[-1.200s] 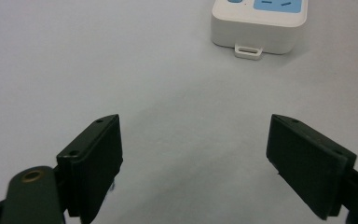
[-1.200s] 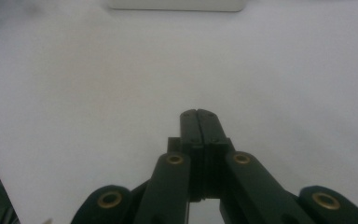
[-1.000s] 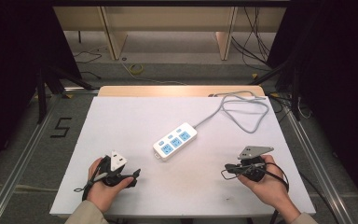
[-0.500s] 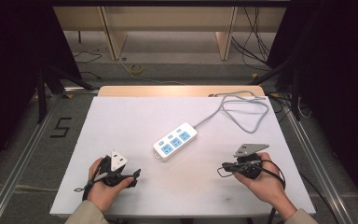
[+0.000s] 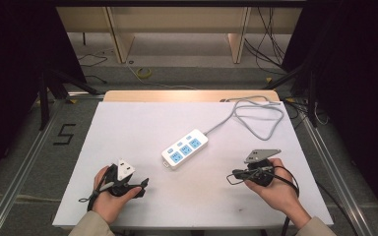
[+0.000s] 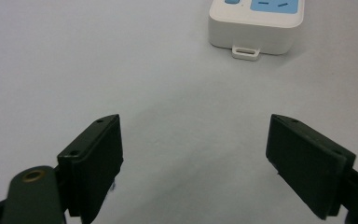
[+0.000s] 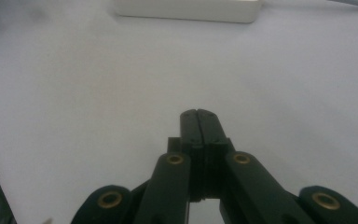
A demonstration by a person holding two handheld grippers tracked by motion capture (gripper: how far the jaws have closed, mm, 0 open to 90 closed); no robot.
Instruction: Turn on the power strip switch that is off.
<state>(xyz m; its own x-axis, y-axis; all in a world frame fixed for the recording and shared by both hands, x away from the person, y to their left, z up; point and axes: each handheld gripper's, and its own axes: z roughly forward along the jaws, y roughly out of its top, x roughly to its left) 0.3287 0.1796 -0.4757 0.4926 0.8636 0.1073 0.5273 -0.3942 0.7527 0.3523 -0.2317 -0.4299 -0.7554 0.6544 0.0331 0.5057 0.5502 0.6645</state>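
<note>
Our left tongs (image 6: 193,154) gape empty, the right tongs (image 7: 199,122) are pressed together on nothing. The strip (image 5: 185,149) lies ahead, between both, untouched. We risk shoving it aside with the right pair, or its cord (image 5: 256,114) dragging.

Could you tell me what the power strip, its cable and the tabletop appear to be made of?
Power strip: probably hard moulded plastic, white with light blue socket faces; its edges are smooth and rounded with a slight sheen. Cable: likely a rubbery or PVC grey sheath, since it lies in loose, soft loops. Tabletop: a matt white, even surface, perhaps laminate or a sheet covering; hard to tell.
</note>
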